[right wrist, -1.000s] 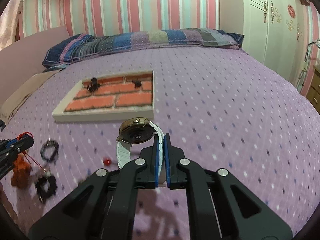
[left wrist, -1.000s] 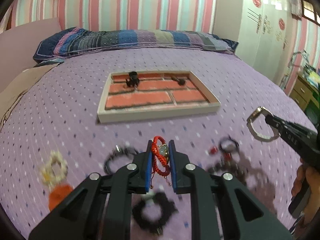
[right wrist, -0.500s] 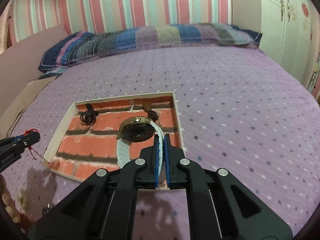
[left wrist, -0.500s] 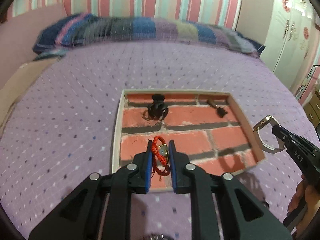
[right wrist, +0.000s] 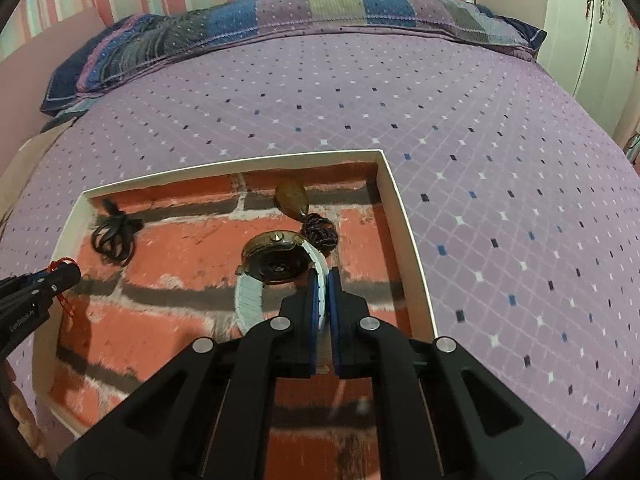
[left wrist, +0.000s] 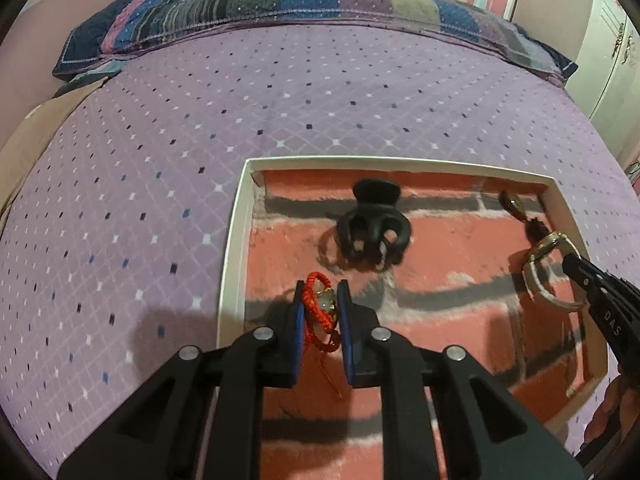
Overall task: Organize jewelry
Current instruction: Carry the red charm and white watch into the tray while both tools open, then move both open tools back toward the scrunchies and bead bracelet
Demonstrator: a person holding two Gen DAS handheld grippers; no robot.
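Both grippers have travelled from the purple dotted bedspread to above the white-rimmed brick-patterned tray: left gripper pinching the red corded bracelet, right gripper clamping the white-strapped gold watch.

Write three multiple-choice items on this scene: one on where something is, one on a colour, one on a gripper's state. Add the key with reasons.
1. Where does the black hair claw lie?
A. inside the brick-print tray
B. on the pillow
C. on the purple bedspread beside the tray

2. What colour is the corded bracelet in the left hand-held gripper?
A. green
B. red
C. white

3. How is the right hand-held gripper?
A. wide open and empty
B. shut on the watch by its pale strap
C. resting on the pillow

Key: 1 A, the claw sits on the tray's brick floor; 2 B, red cord shows between the pads; 3 B, the strap is pinched between the pads.
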